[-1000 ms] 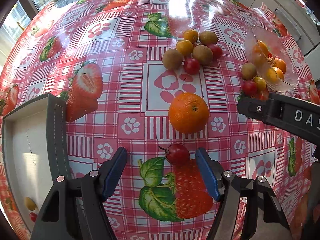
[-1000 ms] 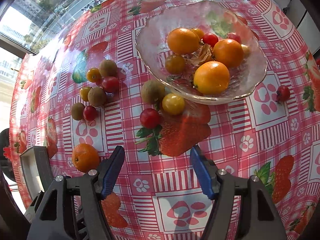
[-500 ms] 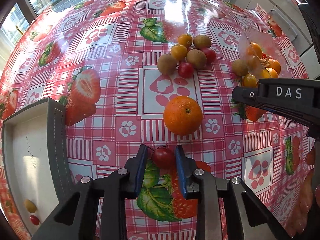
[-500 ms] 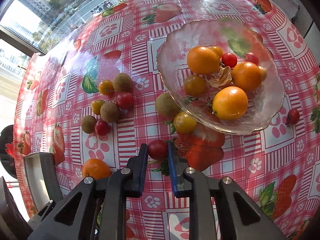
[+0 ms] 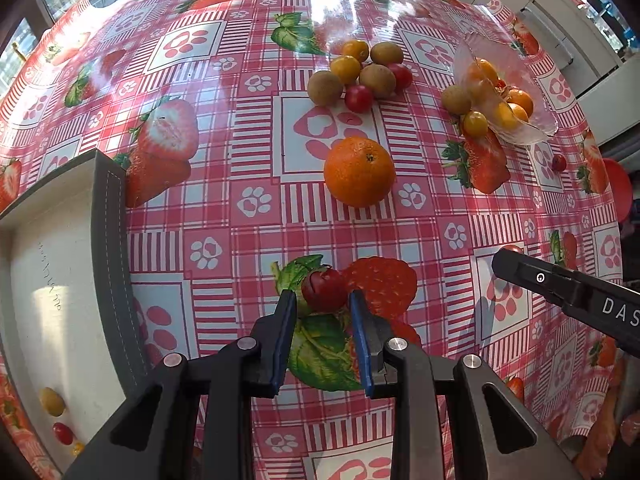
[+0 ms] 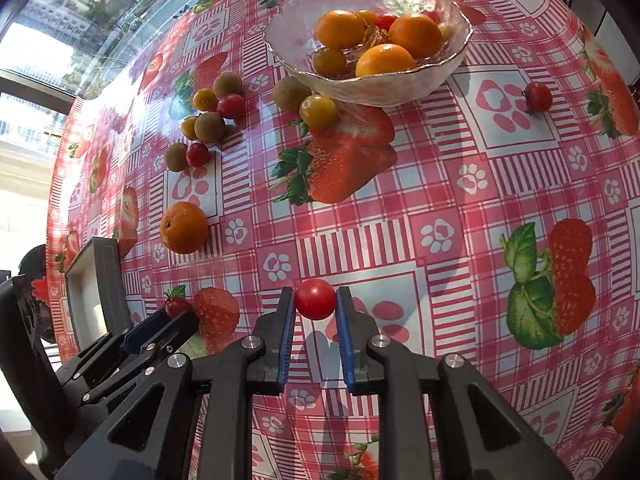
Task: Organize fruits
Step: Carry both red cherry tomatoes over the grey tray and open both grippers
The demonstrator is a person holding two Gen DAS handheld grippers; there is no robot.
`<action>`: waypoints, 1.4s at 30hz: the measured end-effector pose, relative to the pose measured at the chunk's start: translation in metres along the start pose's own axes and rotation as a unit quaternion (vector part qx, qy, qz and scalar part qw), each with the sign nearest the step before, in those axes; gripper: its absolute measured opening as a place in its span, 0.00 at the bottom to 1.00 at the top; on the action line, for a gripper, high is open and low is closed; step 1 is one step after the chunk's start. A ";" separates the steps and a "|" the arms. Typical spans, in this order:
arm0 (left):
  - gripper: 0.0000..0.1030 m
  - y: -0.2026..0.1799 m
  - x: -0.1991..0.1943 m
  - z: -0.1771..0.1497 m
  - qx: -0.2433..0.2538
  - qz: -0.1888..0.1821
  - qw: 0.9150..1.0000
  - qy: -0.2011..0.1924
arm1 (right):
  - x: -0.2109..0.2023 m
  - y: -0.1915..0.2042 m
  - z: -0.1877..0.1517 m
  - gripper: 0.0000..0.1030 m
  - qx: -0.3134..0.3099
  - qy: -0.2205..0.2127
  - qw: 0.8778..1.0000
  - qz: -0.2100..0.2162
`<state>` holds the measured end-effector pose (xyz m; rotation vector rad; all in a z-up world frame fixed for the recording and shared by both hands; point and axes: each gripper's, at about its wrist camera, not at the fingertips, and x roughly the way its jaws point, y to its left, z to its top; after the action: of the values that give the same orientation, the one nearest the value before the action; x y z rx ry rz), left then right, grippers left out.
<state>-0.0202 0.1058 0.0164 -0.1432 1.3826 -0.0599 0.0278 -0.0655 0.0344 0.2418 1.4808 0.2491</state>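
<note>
My left gripper [image 5: 322,300] is shut on a dark red cherry tomato [image 5: 324,289] with a stem, held just above the cloth. In the right wrist view my right gripper [image 6: 315,300] is shut on a bright red cherry tomato [image 6: 315,298]. The left gripper [image 6: 176,312] and its tomato also show at that view's lower left. A glass bowl [image 6: 400,84] with oranges and small fruit stands at the top. A loose orange [image 5: 359,171] lies ahead of the left gripper. A cluster of kiwis and tomatoes [image 5: 362,76] lies beyond it.
A grey-rimmed white tray [image 5: 108,248] at the left holds a few small tomatoes [image 5: 60,420]. A kiwi [image 6: 291,93] and a yellow tomato [image 6: 319,111] sit against the bowl. A lone red tomato [image 6: 538,97] lies to its right. The right gripper's finger [image 5: 568,292] crosses the left view.
Both grippers went from open to shut, each on a red cherry tomato, then drew back toward the table's near side with the fruit slightly lifted; the bowl now looks farther away.
</note>
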 end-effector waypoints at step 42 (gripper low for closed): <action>0.23 -0.036 -0.012 0.018 0.027 -0.009 0.999 -0.018 | -0.017 -0.015 -0.033 0.21 0.018 0.013 1.000 -0.003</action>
<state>-0.0033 0.0729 0.0367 -0.1117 1.3422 -0.1086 -0.0064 -0.0849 0.0433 0.2641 1.5121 0.2213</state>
